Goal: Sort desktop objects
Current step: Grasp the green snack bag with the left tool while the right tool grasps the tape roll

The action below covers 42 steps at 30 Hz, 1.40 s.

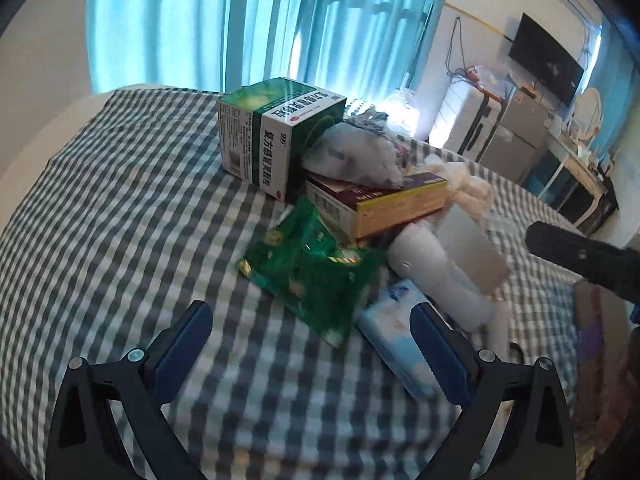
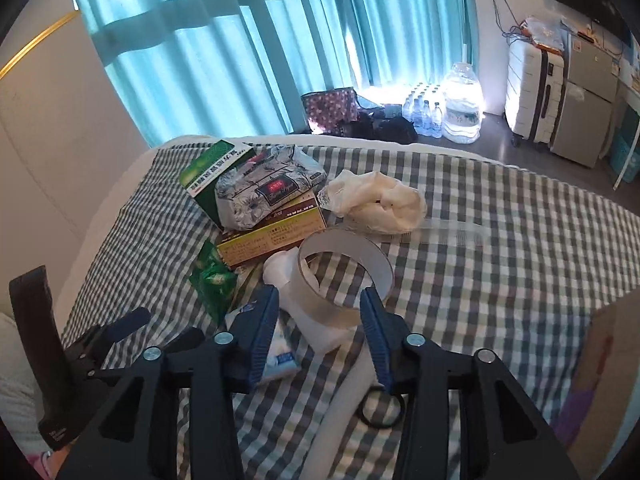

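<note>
Nearest in each wrist view, the two fingers of a hand-held gripper are seen from behind. The left hand-held gripper is held with its jaws spread wide, nothing between the pads; bare checked cloth lies under it and stretches open to the left. The right hand-held gripper is parted too, its blue pads flanking the near rim of a clear tape roll without visibly pressing on it.

The objects to be sorted are heaped in one cluster. A pale blue tissue pack lies just beside the left gripper's right finger. A green foil sachet is seen just beyond, touching a white cylinder on its right. A black ring lies under the right gripper, on a white strip.

Farther off, a brown and yellow carton rests flat, with a grey floral tissue pack lying on it and leaning against an upright green and white medicine box. A crumpled cream cloth is seen to the right of the carton.

The right half of the checked cover is largely open. A brown cardboard edge borders the near right.

Beyond the far edge, water bottles, a white suitcase and teal curtains are seen.
</note>
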Available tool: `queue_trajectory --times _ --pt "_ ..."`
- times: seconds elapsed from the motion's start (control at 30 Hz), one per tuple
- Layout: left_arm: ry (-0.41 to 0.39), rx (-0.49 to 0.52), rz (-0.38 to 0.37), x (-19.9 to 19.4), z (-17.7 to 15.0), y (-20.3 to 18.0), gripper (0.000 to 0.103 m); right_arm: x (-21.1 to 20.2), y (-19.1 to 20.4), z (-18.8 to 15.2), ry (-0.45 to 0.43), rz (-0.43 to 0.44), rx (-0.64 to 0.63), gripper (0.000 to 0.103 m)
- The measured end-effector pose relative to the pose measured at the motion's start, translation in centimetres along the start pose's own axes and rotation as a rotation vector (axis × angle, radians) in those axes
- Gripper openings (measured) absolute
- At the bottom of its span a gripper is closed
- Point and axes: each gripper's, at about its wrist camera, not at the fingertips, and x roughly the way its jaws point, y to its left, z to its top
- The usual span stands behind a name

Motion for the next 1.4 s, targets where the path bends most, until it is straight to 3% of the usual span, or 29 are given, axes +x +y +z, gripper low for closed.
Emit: queue_trajectory --times 0.03,0.07,0.23,0.33,0.6,0.77,0.87,0.9,0.93,1.03,1.17,1.4 --pt "-0.007 0.001 0.005 0.4 0.4 0.1 0.101 0.6 -0.1 0.3 -0.001 0.014 0.011 0.072" --pt "-0.014 -0.001 0.007 1.0 0.8 0.2 0.101 1.1 -0.4 0.7 -0.007 0.010 0.026 0.079" --pt "-0.017 0.001 -0.016 3.2 2.0 0.6 0.101 4.2 -1.5 2.0 0.025 -0.045 0.018 0.079" --pt "-0.006 0.010 -0.039 4.2 1.6 0.7 0.101 6.0 -2.5 1.7 0.063 0.008 0.062 0.079" --pt "0.007 0.062 -0.102 5.9 1.8 0.8 0.101 7.8 -3.0 1.5 0.076 0.018 0.048 0.087" --pt "-0.015 0.063 -0.130 5.8 1.7 1.2 0.100 8.5 -4.9 0.5 0.101 0.076 0.180 0.087" --pt "-0.010 0.041 -0.184 5.6 1.9 2.2 0.069 7.4 -4.7 1.0 0.057 0.046 0.161 0.084" --pt "-0.005 0.037 -0.183 5.5 2.1 2.6 0.050 6.8 -4.5 1.1 0.028 0.015 0.147 0.084" --pt "0.002 0.030 -0.187 5.4 2.2 2.8 0.038 5.9 -4.1 1.1 -0.022 -0.042 0.133 0.084" --pt "0.008 0.010 -0.212 4.5 2.2 3.5 0.034 4.6 -3.2 1.1 -0.084 -0.073 0.099 0.084" --pt "0.015 0.058 -0.186 2.8 1.8 2.8 0.033 4.1 -1.4 0.8 -0.074 -0.054 0.071 0.084" --pt "0.017 0.029 -0.184 -2.0 0.1 1.7 0.032 0.5 1.7 0.1 -0.109 -0.045 -0.010 0.084"
